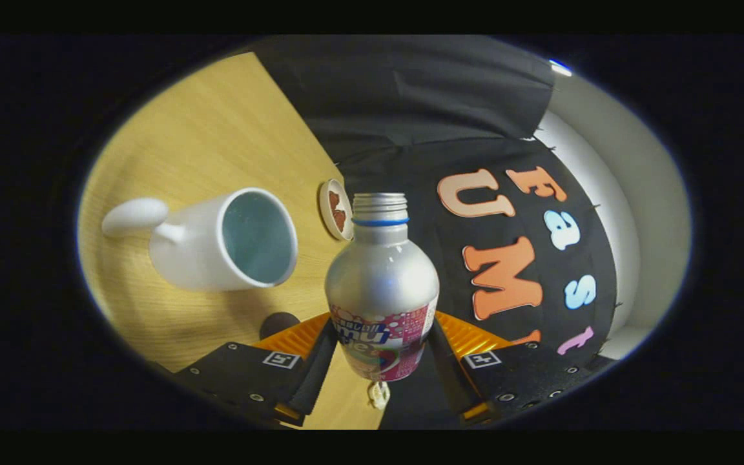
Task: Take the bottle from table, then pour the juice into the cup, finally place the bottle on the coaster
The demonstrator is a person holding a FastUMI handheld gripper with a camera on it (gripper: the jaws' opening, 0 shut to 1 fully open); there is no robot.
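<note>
Tool (382,352) clamped on a silver aluminium bottle (382,284), both fingers (317,365) pressing the labelled lower body from either side. Bottle held off the wooden bench (217,129), tilted with the whole view – bench surface running steeply slanted behind it. Cap off, bare threaded neck with a blue ring below the threads, mouth pointing away from the tool. White ceramic cup (223,242) with a rounded handle standing on the bench beside the bottle, on the handle-away side its open mouth turned toward the camera, inside appearing empty. Small round coaster (335,210) with a reddish-brown pattern – lying on the bench just beyond the cup, near the bottle's neck, close to the bench's edge. Black cloth wall (411,110) beyond.
</note>
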